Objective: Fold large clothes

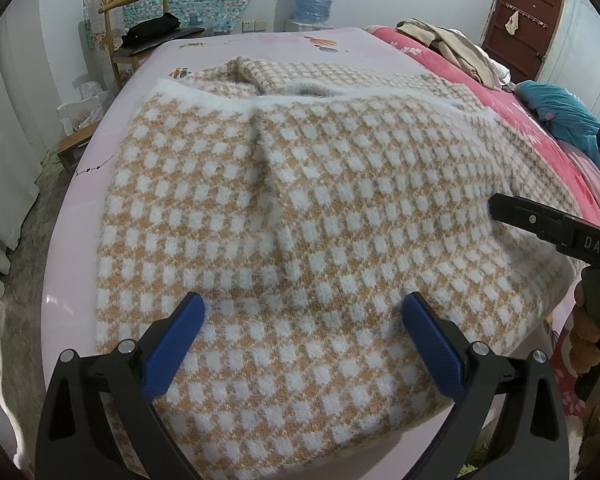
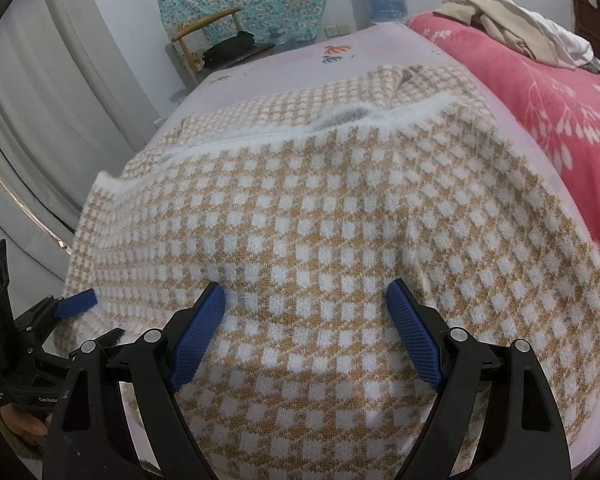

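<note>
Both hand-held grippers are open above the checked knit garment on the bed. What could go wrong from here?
1. The checked knit garment has a ridge in the middle; folding now may keep it as a crease.
2. The left hand-held gripper and right hand-held gripper may catch only the top layer.

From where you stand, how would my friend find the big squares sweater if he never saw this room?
Look at the bed with the pale pink sheet; a red flowered blanket covers its right side. Spread over the pink part, right in front of the two pairs of tongs, lies the sweater. It is the only knit with white squares on orange-tan and a fluffy white edge, unlike the plain beige clothes piled on the blanket.
</note>
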The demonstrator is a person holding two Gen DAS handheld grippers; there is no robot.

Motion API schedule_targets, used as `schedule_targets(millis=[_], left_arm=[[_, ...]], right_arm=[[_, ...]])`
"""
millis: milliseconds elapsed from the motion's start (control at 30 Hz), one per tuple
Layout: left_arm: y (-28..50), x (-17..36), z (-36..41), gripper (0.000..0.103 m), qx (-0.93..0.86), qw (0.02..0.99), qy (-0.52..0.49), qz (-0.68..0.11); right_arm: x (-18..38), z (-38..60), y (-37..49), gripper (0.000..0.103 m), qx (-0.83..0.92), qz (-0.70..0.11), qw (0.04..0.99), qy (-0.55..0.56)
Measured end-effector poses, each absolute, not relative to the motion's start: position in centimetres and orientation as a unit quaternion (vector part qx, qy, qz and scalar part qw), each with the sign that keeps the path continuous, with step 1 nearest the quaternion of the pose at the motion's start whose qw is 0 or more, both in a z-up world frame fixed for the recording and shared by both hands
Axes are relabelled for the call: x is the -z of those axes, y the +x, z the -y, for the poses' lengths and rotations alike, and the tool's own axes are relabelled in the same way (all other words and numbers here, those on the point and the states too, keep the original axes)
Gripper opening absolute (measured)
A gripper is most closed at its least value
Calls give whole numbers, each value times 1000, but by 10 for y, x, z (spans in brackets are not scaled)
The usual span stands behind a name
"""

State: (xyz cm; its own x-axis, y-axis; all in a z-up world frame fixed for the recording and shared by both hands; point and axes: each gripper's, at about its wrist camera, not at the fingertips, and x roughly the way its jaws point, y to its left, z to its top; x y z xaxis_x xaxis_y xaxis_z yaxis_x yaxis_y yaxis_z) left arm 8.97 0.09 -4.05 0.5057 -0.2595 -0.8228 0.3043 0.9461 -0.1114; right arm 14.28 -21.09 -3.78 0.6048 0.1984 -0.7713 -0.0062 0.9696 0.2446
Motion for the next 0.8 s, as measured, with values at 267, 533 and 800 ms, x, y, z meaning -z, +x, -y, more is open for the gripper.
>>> schedule_targets(millis=[267, 533, 800], left_arm=[[90, 41, -1, 97, 162, 867, 24, -470], [90, 41, -1, 98, 161, 868, 24, -470], [90, 41, 0, 98, 161, 868, 24, -470]], right_arm=[[38, 210, 143, 80, -57, -441, 889, 109], [38, 210, 143, 80, -56, -441, 889, 109], [38, 210, 143, 80, -56, -441, 889, 109]])
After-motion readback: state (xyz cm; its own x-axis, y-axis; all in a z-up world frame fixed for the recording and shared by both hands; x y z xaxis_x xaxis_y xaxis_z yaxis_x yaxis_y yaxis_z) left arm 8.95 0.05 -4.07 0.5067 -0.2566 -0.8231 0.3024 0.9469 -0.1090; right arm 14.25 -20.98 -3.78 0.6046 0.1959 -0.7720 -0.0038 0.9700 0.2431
